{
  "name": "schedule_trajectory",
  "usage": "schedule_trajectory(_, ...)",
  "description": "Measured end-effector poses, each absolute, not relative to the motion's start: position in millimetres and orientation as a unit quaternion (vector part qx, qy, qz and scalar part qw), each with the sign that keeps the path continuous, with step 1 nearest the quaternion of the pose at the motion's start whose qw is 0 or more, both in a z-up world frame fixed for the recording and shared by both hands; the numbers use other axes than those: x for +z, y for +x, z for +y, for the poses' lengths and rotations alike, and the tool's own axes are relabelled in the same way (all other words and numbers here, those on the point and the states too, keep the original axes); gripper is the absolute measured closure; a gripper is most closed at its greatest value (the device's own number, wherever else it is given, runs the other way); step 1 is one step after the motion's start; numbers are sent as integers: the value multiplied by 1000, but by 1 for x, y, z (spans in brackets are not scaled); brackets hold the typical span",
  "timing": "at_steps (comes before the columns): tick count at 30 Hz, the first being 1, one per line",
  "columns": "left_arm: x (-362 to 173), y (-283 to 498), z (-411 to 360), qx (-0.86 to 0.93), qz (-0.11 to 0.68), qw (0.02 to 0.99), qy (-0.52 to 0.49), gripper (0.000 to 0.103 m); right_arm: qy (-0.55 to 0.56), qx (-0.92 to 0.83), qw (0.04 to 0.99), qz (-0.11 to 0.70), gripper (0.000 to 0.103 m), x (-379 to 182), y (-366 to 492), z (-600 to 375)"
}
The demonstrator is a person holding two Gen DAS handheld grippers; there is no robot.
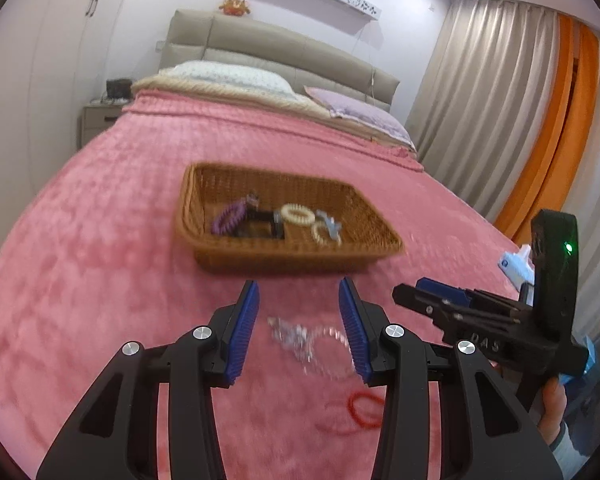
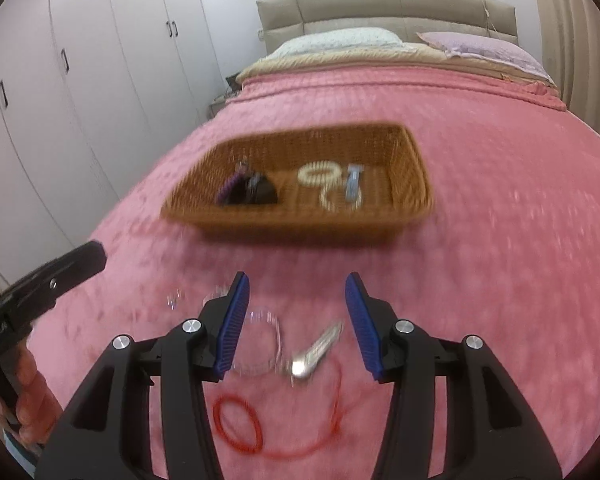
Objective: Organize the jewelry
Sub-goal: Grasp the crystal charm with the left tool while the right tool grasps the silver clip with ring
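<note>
A brown wicker basket (image 1: 292, 258) (image 2: 300, 228) sits on the pink bed and holds a purple coil band (image 1: 228, 218), a black item (image 1: 260, 226), a cream coil band (image 1: 298, 214), a pearl bracelet (image 1: 324, 236) and a blue clip (image 1: 332, 226). My left gripper (image 1: 299, 300) is open above a blurred silver chain and clear bracelet (image 1: 308, 340). My right gripper (image 2: 296, 292) is open above a clear bracelet (image 2: 260, 340), a silver clip (image 2: 316, 354) and a red cord with a red band (image 2: 240, 420). The red cord also shows in the left wrist view (image 1: 364, 408). The right gripper shows at the right of the left wrist view (image 1: 460, 304).
The pink blanket (image 1: 120, 240) covers the bed. Pillows and the grey headboard (image 1: 284, 52) are at the far end. White wardrobes (image 2: 80, 80) stand left, curtains (image 1: 520, 100) right, a nightstand (image 1: 100, 120) by the headboard. A blue and white object (image 1: 514, 264) lies near the right gripper.
</note>
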State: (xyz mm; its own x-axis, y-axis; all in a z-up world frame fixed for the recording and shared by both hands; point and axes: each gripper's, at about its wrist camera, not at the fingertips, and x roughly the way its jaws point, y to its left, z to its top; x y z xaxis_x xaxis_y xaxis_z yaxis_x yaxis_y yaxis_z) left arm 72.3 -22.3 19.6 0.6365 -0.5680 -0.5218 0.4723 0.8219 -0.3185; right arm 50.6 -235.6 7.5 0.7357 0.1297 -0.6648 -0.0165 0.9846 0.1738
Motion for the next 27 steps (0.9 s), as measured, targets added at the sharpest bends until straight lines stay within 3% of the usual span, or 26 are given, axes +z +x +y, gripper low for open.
schedule_trajectory(2, 9, 72, -22, -287, 324, 898, -76, 63, 77, 42, 923, 374, 66, -6, 43, -230)
schedule_trajectory(6, -12, 81, -22, -285, 350, 888, -89, 64, 134, 65, 899, 411, 74, -33, 35, -235)
schedule_trajectory(20, -46, 113, -25, -294, 422, 849, -124, 65, 134, 29, 884, 446, 75, -54, 55, -238)
schedule_trajectory(22, -48, 119, -34, -294, 439, 841, -116, 65, 116, 23, 888, 445, 80, -53, 54, -235)
schedule_trajectory(27, -58, 136, -56, -272, 473, 834, -88, 67, 88, 18, 893, 441, 81, -52, 50, -232)
